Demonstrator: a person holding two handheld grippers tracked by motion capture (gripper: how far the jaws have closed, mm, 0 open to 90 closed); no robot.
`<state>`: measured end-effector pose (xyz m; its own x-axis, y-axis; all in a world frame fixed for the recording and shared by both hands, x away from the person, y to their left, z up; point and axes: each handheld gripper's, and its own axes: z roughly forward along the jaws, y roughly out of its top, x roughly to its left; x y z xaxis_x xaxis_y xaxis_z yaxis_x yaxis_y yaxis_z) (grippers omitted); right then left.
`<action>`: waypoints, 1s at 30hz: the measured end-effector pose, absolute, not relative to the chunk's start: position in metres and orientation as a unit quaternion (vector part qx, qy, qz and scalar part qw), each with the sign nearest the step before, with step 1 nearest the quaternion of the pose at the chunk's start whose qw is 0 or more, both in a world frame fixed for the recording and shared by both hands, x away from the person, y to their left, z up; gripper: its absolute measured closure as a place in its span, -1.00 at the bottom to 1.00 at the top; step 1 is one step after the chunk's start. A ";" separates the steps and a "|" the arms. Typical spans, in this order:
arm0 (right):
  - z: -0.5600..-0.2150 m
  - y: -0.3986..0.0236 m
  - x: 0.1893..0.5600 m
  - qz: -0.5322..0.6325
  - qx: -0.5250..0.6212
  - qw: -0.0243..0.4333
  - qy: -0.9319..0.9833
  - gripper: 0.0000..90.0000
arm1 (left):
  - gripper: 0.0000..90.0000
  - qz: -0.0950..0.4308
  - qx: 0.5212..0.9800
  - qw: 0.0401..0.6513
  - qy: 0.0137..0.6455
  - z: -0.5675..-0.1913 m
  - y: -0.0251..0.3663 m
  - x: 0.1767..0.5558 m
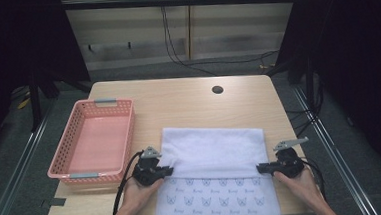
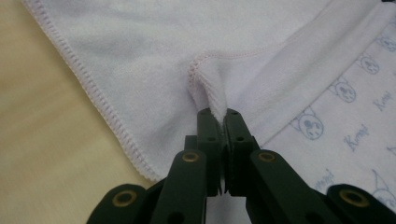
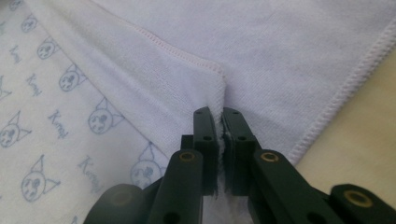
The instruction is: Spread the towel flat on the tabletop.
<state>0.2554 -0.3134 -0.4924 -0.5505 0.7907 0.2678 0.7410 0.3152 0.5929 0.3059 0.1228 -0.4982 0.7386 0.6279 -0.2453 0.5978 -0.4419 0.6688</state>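
First fold is nearly laid: the towel [image 1: 212,151] lies on the near half of the table [image 1: 178,95], its plain far half doubled back over the cat-printed side, the folded edge running across between my two tools. Left tool [image 1: 169,171] and right tool [image 1: 260,169] are each clamped shut on a corner of that edge, low at the towel's sides. Remaining, as I judge it: release, further folds, and possibly transfer to the pink basket [image 1: 91,143], which holds nothing yet.
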 end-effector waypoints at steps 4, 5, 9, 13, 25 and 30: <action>-0.493 -0.316 0.289 0.336 0.481 0.063 0.807 0.90 | 0.95 0.038 0.845 0.384 0.372 -0.499 0.112 0.335; -0.492 -0.316 0.295 0.334 0.486 0.064 0.805 0.90 | 0.95 0.038 0.839 0.388 0.379 -0.500 0.111 0.342; -0.494 -0.318 0.317 0.335 0.491 0.080 0.800 0.90 | 0.95 0.041 0.830 0.392 0.395 -0.501 0.107 0.362; -0.497 -0.321 0.348 0.341 0.509 0.090 0.785 0.90 | 0.95 0.055 0.830 0.380 0.404 -0.500 0.101 0.392; -0.500 -0.317 0.400 0.344 0.523 0.106 0.773 0.90 | 0.95 0.060 0.804 0.398 0.437 -0.506 0.105 0.426; -0.500 -0.314 0.411 0.343 0.537 0.111 0.763 0.89 | 0.95 0.070 0.799 0.396 0.446 -0.506 0.103 0.440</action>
